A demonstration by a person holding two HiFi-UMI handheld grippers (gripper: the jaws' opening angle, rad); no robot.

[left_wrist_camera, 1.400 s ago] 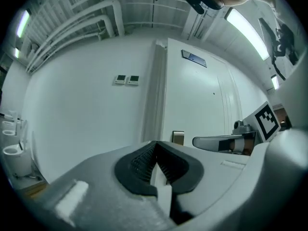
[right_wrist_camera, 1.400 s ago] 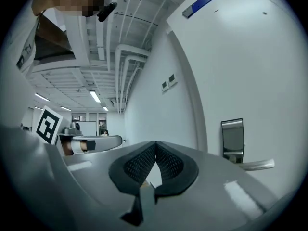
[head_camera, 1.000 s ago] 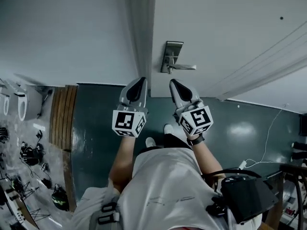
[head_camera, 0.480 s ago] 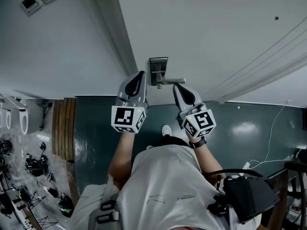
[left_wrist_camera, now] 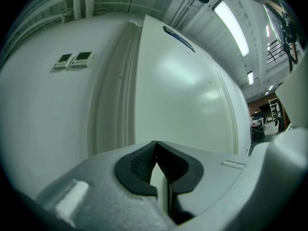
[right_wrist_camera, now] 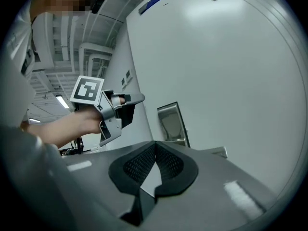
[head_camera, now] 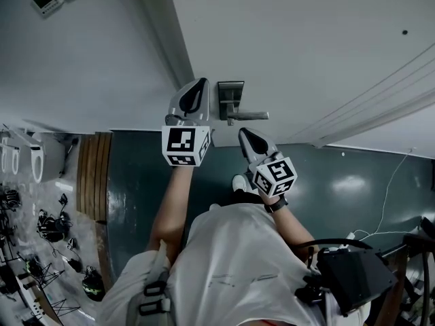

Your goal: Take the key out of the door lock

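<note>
**Door key, at lock plate**

Head view: lock plate (head_camera: 231, 99) on door, beside left gripper (head_camera: 197, 85), above right gripper (head_camera: 245, 134); key too small to discern.
Left gripper view: jaws together, empty.
Right gripper view: jaws together, empty, facing the plate.
Handling: likely light, rigid, slick; pinch its flat bow.

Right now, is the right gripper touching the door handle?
Apart. The head view shows a strip of door between the right gripper and the door handle; its own view shows shut jaws with nothing between them.
</note>
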